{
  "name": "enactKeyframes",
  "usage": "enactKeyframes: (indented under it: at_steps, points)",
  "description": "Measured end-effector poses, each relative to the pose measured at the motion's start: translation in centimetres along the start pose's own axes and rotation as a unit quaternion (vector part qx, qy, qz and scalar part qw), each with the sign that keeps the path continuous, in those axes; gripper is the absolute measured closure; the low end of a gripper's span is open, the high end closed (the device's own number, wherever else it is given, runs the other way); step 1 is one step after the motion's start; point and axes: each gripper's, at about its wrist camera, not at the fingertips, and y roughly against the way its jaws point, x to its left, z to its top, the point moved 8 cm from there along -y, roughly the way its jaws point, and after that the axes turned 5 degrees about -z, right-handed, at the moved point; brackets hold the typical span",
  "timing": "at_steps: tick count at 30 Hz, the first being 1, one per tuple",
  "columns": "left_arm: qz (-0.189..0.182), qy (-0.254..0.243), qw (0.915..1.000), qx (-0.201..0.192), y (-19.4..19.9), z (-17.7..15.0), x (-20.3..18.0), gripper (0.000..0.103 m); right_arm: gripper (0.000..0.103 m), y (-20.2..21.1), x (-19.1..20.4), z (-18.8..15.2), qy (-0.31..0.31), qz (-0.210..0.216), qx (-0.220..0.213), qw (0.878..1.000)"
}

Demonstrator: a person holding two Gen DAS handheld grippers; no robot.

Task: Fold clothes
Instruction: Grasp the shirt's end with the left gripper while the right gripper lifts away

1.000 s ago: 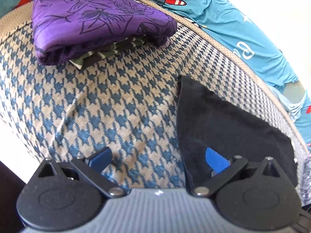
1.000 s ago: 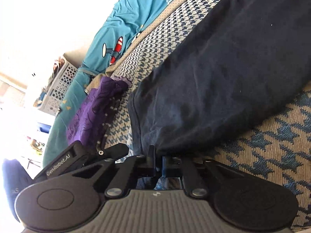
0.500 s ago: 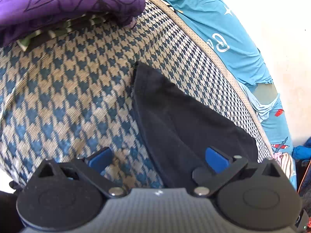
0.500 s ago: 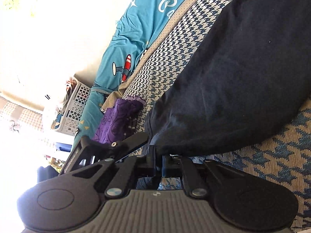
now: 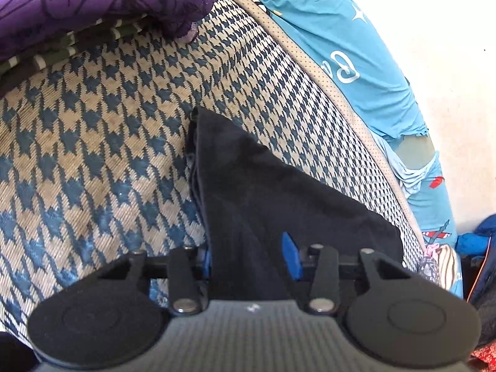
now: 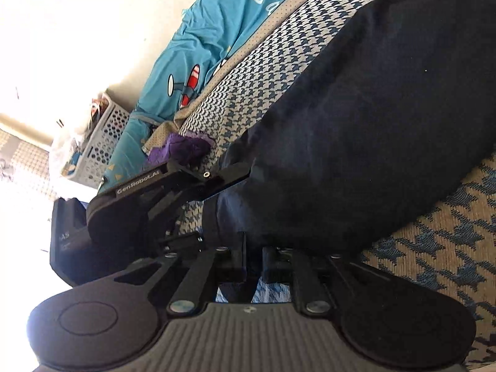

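Left wrist view: my left gripper has just been closing, its blue pads now narrowed on a fold of the dark garment lying on the houndstooth cover. My right gripper pinches the garment's near edge, jaws just eased slightly but nearly shut.

Bg stuff I see:
Houndstooth cover under teal airplane-print sheet; white perforated basket by wall.
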Motion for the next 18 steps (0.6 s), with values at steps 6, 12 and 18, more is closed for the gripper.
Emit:
enactKeyframes:
  at_steps: [6,12,18]
  points:
    - [-0.003,0.001,0.9999,-0.012,0.9,0.5,0.2,0.064,0.075,1.4,2.5,-2.4,0.213,-0.069,-0.011,0.975]
    - [-0.004,-0.007,0.9999,-0.014,1.2,0.5,-0.2,0.063,0.074,3.1,3.9,-4.9,0.367,-0.102,-0.033,0.924]
    - [-0.013,-0.006,0.9999,-0.006,1.2,0.6,-0.6,0.062,0.072,2.6,4.0,-5.9,0.407,-0.1,-0.035,0.907]
